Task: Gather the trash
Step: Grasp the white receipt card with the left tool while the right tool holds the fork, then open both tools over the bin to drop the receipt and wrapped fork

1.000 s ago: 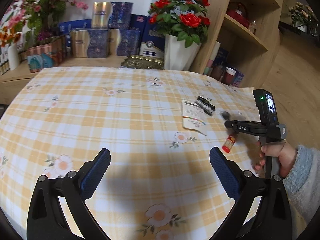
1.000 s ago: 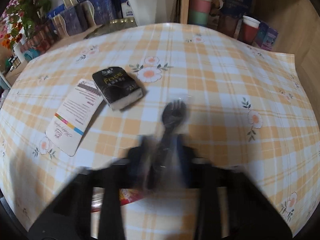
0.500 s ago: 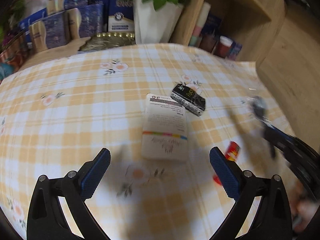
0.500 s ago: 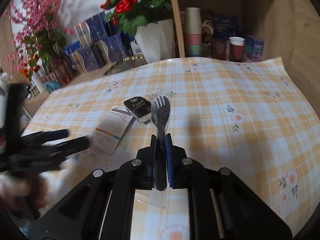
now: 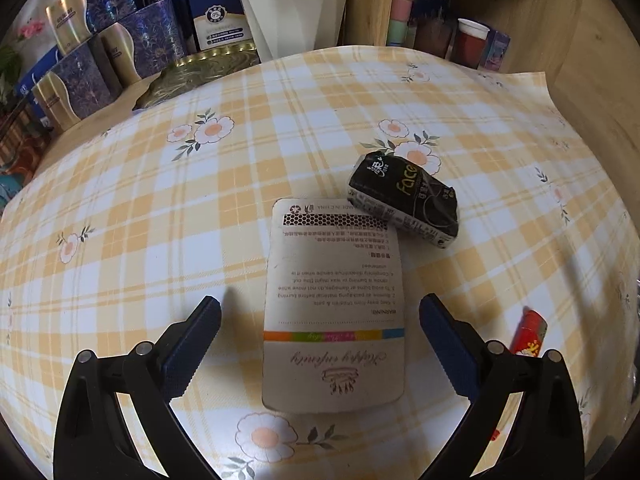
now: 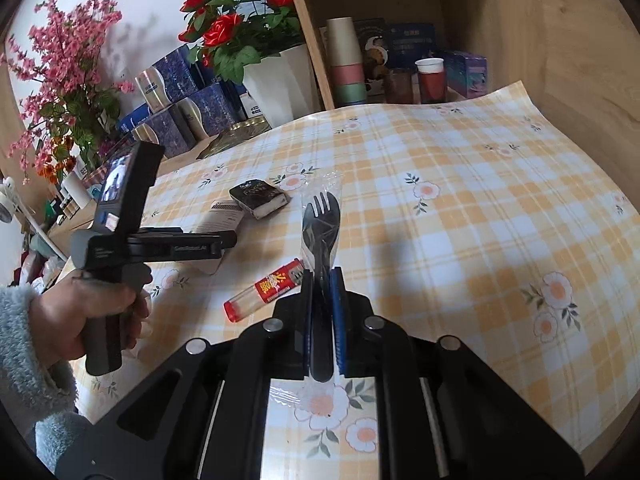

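In the left wrist view, the left gripper (image 5: 320, 312) is seen with its jaws wide apart and nothing between them, held above a white printed card (image 5: 334, 304) that lies flat on the bench (image 5: 160, 220). A black tissue pack (image 5: 404, 198) is set just beyond the card's far right corner, touching or nearly touching it, and a red-capped tube (image 5: 530, 332) is partly seen at the right, behind the right finger. Only in the right wrist view is the right gripper (image 6: 322, 280) shown: its jaws are clamped on a black plastic fork (image 6: 320, 232) sealed in a clear wrapper, held up above the bench with the tines pointing away. Only there, too, is the person's left hand (image 6: 96, 312) seen, in a fluffy grey-blue sleeve (image 6: 24, 364), wrapped around the left gripper's handle over the card, with the full length of the red-capped tube lying on the bench between the two grippers. The bench is covered by a yellow-and-white checked cloth printed with flowers. Behind it, blue and gold boxes (image 5: 100, 52), a white vase (image 6: 280, 80) of red roses (image 6: 232, 20) and pink blossoms (image 6: 68, 52) are ranged against a pale wall. At the right, a wooden shelf (image 6: 400, 0) is filled with stacked cups (image 6: 346, 64) and small boxes.
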